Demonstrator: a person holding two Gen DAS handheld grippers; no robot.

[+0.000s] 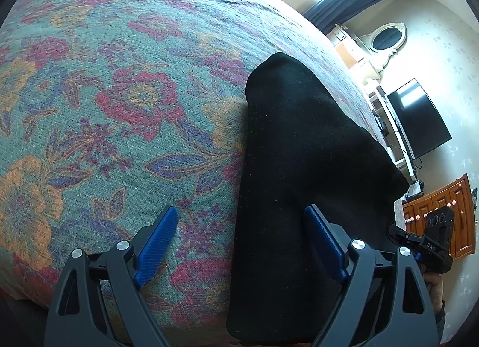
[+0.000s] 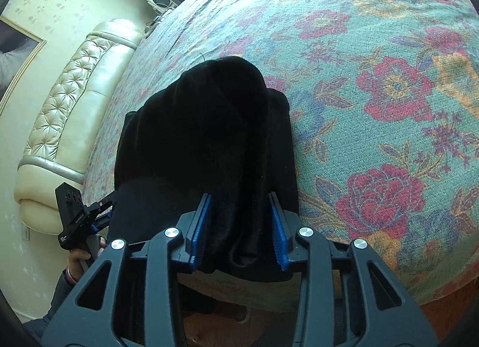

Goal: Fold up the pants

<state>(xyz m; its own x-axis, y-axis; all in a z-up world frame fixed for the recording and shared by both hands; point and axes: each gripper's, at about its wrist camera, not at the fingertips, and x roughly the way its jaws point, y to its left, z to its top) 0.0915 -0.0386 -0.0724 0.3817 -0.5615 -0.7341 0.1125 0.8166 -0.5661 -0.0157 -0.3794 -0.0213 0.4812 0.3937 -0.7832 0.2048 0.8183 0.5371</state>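
Below my two tools, the folded black fleece pants lie at the near edge of the floral woven bedspread. My left tool stands wide; my right tool is part-open, its pads clear of the fold between them.

One black pants, two grippers, one bedspread.

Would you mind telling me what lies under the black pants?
The black pants lie folded on the flowery bedspread, which shows all around them. The part of the bedspread directly beneath is covered, so nothing else can be seen there.
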